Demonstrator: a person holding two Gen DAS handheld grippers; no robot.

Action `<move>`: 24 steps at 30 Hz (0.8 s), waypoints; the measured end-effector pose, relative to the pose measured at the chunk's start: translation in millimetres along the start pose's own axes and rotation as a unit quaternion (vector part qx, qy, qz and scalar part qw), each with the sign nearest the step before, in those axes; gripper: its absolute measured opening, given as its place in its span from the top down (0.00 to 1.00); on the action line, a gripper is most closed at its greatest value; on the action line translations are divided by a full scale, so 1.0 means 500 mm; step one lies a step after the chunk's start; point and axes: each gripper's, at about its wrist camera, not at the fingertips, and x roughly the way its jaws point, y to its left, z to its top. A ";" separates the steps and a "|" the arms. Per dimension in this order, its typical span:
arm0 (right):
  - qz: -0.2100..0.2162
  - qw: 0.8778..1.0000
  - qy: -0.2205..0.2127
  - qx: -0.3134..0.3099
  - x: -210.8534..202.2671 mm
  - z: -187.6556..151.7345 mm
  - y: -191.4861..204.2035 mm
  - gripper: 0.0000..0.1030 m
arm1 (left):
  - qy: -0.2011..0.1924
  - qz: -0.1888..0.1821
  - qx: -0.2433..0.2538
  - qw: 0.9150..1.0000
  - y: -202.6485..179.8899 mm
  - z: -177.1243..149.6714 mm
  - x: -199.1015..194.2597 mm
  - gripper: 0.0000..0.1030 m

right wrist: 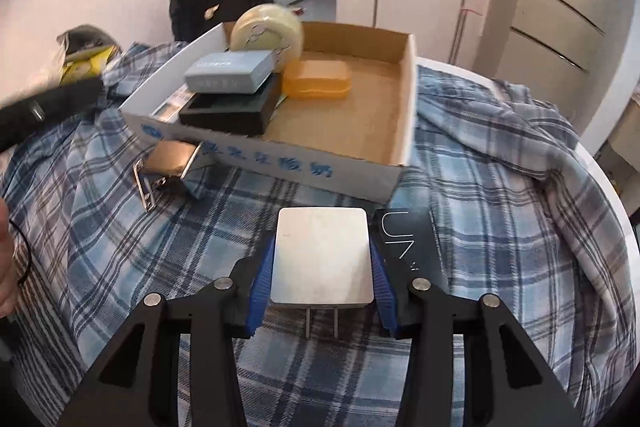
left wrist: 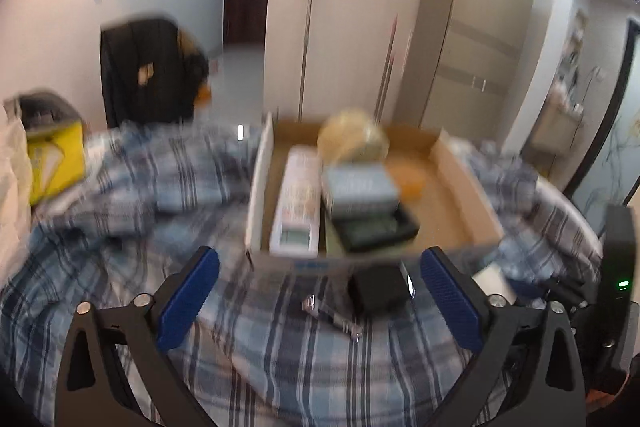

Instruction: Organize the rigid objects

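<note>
My right gripper (right wrist: 322,267) is shut on a white plug adapter (right wrist: 322,251), its two metal prongs pointing back toward the camera. It hangs over the plaid blanket just in front of the open cardboard box (right wrist: 405,99). The box holds a tape roll (right wrist: 266,29), a grey case (right wrist: 228,71), a black case (right wrist: 232,111), an orange soap box (right wrist: 318,79) and a white remote (left wrist: 296,203). My left gripper (left wrist: 320,301) is open above the blanket. A small dark block (left wrist: 378,289) with a metal bracket (left wrist: 332,315) lies between its blue pads (left wrist: 188,299), untouched.
A black card sleeve (right wrist: 408,239) lies on the blanket right of the adapter. A dark jacket on a chair (left wrist: 148,71) and a yellow bag (left wrist: 54,159) stand beyond the bed. Wardrobe doors (left wrist: 472,39) and a mop pole (left wrist: 308,39) are behind the box.
</note>
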 end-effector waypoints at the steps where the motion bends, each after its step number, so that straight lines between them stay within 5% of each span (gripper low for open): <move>1: 0.007 1.000 -0.007 0.006 -0.006 0.001 -0.006 0.57 | 0.017 -0.017 -0.014 1.000 0.006 0.000 0.009 0.13; 4: 0.013 0.999 -0.039 0.015 -0.028 0.006 -0.016 0.57 | 0.051 -0.024 -0.032 0.998 0.011 -0.002 0.029 0.15; 11: -0.010 0.991 -0.133 -0.008 -0.089 0.011 -0.006 0.57 | 0.097 -0.018 -0.016 0.995 -0.025 -0.003 0.058 0.42; 16: -0.075 0.978 -0.191 -0.032 -0.124 0.008 0.010 0.58 | 0.129 -0.004 -0.015 0.992 -0.047 -0.001 0.085 0.44; 17: -0.073 0.978 -0.194 -0.032 -0.128 0.009 0.009 0.67 | 0.130 -0.001 -0.012 0.991 -0.053 0.000 0.088 0.44; 20: -0.074 0.976 -0.201 -0.023 -0.136 0.011 -0.002 0.68 | 0.133 0.007 -0.002 0.991 -0.071 0.003 0.097 0.43; 21: -0.077 0.976 -0.201 -0.021 -0.136 0.011 -0.004 0.75 | 0.136 0.009 0.000 0.991 -0.076 0.002 0.101 0.43; 24: -0.057 0.984 -0.167 -0.028 -0.115 0.017 -0.009 0.81 | 0.148 0.004 -0.007 0.989 -0.080 0.000 0.114 0.42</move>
